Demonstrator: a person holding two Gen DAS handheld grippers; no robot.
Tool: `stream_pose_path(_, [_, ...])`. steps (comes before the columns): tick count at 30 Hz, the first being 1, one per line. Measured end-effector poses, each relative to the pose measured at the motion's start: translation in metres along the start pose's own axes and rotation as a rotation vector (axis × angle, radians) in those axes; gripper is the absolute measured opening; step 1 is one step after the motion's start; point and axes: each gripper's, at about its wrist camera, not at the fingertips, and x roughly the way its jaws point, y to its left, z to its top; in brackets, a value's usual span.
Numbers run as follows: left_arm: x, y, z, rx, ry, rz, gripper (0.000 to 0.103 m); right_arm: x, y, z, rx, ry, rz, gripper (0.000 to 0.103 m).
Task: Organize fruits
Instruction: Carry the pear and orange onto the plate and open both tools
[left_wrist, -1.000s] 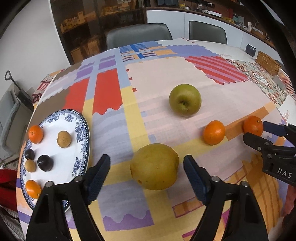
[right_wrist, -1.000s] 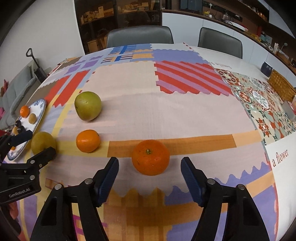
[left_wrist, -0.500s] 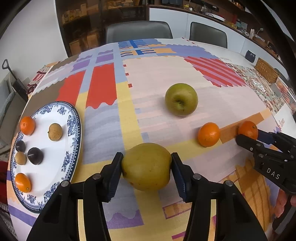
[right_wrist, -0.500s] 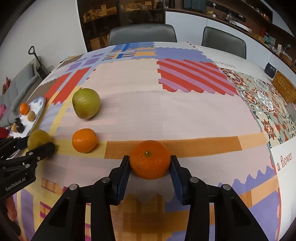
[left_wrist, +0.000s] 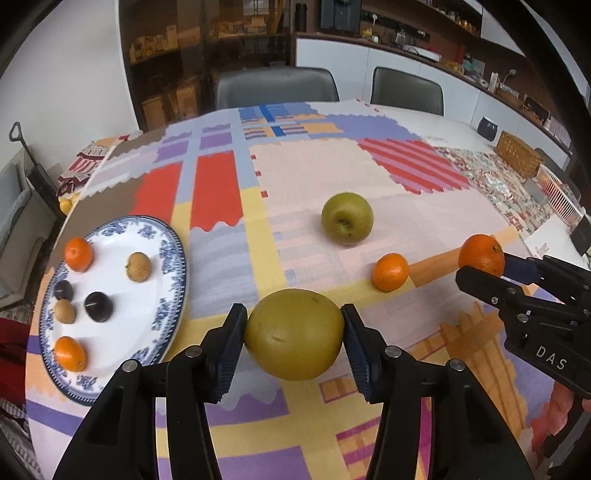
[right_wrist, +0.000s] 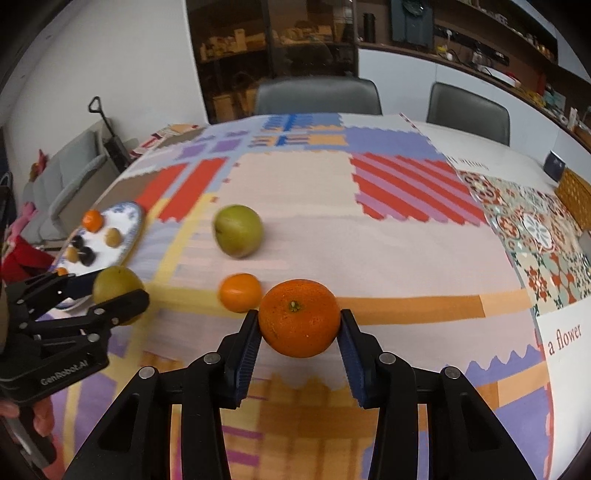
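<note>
My left gripper (left_wrist: 294, 334) is shut on a yellow-green pear (left_wrist: 294, 334) and holds it just above the patchwork cloth. My right gripper (right_wrist: 299, 325) is shut on a big orange (right_wrist: 299, 323), lifted off the cloth; it also shows in the left wrist view (left_wrist: 481, 254). A green apple (left_wrist: 346, 223) and a small orange (left_wrist: 390, 271) lie on the cloth between them. A blue-rimmed white plate (left_wrist: 171, 258) at the left carries several small fruits.
Two grey chairs (left_wrist: 277, 88) stand at the far table edge. A wicker basket (left_wrist: 519, 158) and a dark cup (left_wrist: 487, 128) sit at the far right. A sofa (right_wrist: 62, 199) is beyond the table's left edge.
Both grippers closed on their fruits, the left on the pear and the right on the big orange, and both fruits have risen off the cloth.
</note>
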Motion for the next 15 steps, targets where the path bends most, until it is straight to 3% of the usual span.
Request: stream_pose_path(15, [-0.060, 0.043, -0.015, -0.074, -0.098, 0.063, 0.051, -0.039, 0.064, 0.012, -0.129, -0.080, 0.114, 0.043])
